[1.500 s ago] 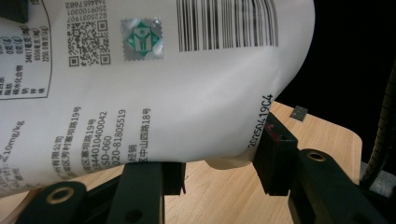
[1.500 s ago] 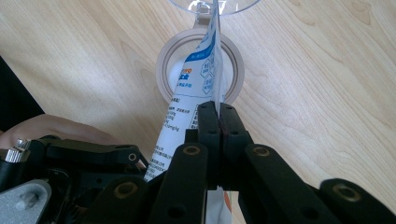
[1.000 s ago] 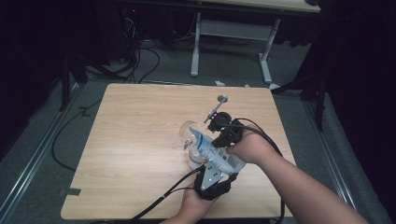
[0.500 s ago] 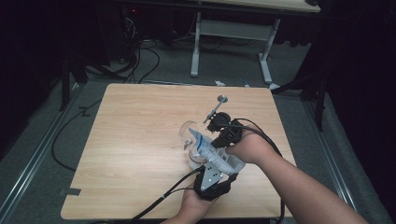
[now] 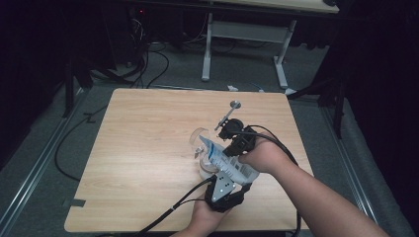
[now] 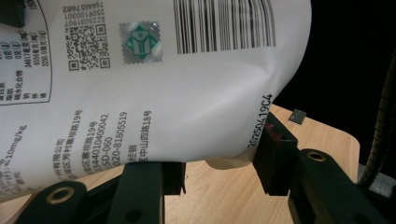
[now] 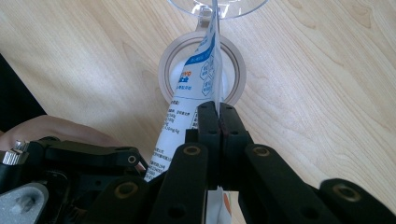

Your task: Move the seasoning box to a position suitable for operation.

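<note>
A white pouch (image 5: 223, 157) with blue print and a barcode hangs tilted over a clear round jar (image 5: 203, 168) on the wooden table (image 5: 148, 148). My left gripper (image 5: 232, 172) comes in from the near edge and is shut on the pouch's (image 6: 140, 70) lower, bulging end. My right gripper (image 5: 225, 147) comes in from the right. In the right gripper view its jaws (image 7: 217, 116) are pinched shut on the thin edge of the pouch (image 7: 187, 93), straight above the jar's (image 7: 163, 70) round opening. The jar's clear lid (image 7: 217, 5) stands open behind it.
A small metal disc on a thin rod (image 5: 234, 104) lies just beyond the right gripper. Black cables trail from both grippers across the near right part of the table. Beyond the far edge stand a white table frame (image 5: 247, 34) and floor cables.
</note>
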